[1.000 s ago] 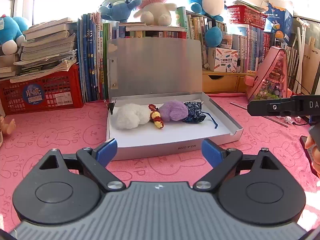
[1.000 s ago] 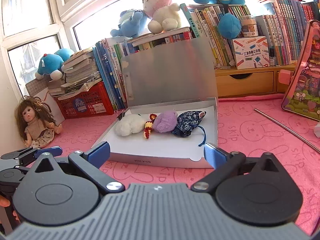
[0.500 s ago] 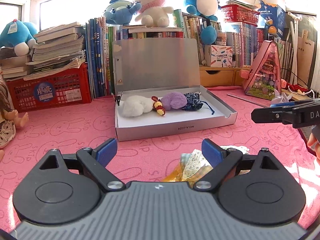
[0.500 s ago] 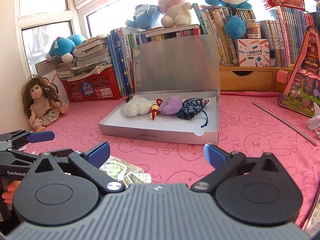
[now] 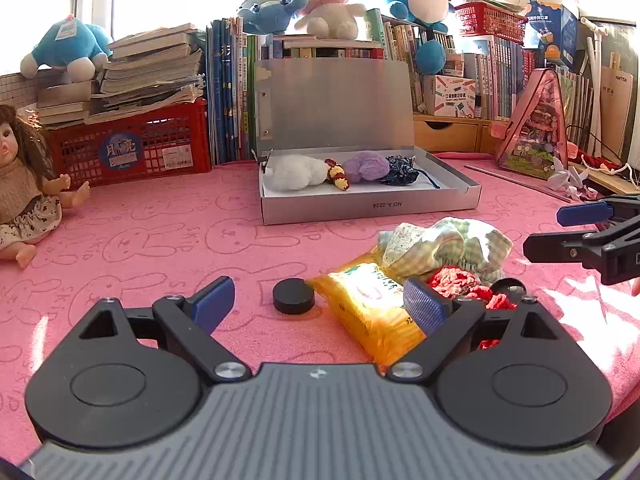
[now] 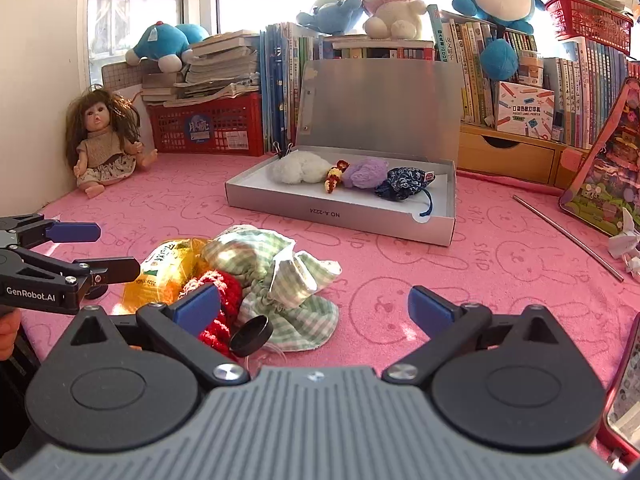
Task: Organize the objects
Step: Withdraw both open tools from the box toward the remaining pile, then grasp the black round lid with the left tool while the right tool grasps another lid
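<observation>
- Left wrist view looks low across the tabletop (image 5: 160,232) toward the bookshelf.
- Right wrist view faces likewise, from farther right.
- Both share the open box (image 5: 370,204) (image 6: 340,212).

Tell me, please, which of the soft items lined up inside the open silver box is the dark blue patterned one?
It is the dark blue pouch at the right end of the row, next to the purple pompom. A blue cord trails from it; the white pompom lies at the far left.

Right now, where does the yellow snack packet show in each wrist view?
Left wrist: yellow snack packet lies low and right of centre, partly behind the right fingertip.
Right wrist: yellow snack packet sits left of centre, beside the left gripper.
Shared landmark: the open silver box behind it.
</observation>
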Tool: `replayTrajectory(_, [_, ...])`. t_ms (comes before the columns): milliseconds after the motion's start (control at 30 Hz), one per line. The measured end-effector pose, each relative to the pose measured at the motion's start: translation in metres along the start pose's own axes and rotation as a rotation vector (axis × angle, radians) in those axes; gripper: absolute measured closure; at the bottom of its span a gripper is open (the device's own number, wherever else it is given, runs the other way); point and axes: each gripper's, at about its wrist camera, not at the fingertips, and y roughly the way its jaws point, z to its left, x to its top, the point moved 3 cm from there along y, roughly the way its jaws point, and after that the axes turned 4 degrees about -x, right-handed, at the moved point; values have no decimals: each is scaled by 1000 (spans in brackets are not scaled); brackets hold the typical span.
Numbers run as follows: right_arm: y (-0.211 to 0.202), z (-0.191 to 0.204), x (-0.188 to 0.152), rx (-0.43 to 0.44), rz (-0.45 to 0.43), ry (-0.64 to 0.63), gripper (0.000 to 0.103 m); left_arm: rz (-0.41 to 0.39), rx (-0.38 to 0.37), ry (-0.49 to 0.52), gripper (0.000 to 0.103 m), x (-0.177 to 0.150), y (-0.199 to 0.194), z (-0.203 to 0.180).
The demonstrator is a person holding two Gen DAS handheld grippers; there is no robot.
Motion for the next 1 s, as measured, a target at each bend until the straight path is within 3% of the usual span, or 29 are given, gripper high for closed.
replayTrajectory(400, [-2, 34, -34, 15, 37, -27, 0, 4, 58, -18, 9, -31, -11, 4])
replayTrajectory(1000, [2, 59, -59, -3, 54, -78, 0, -13, 100, -90, 9, -44, -12, 26])
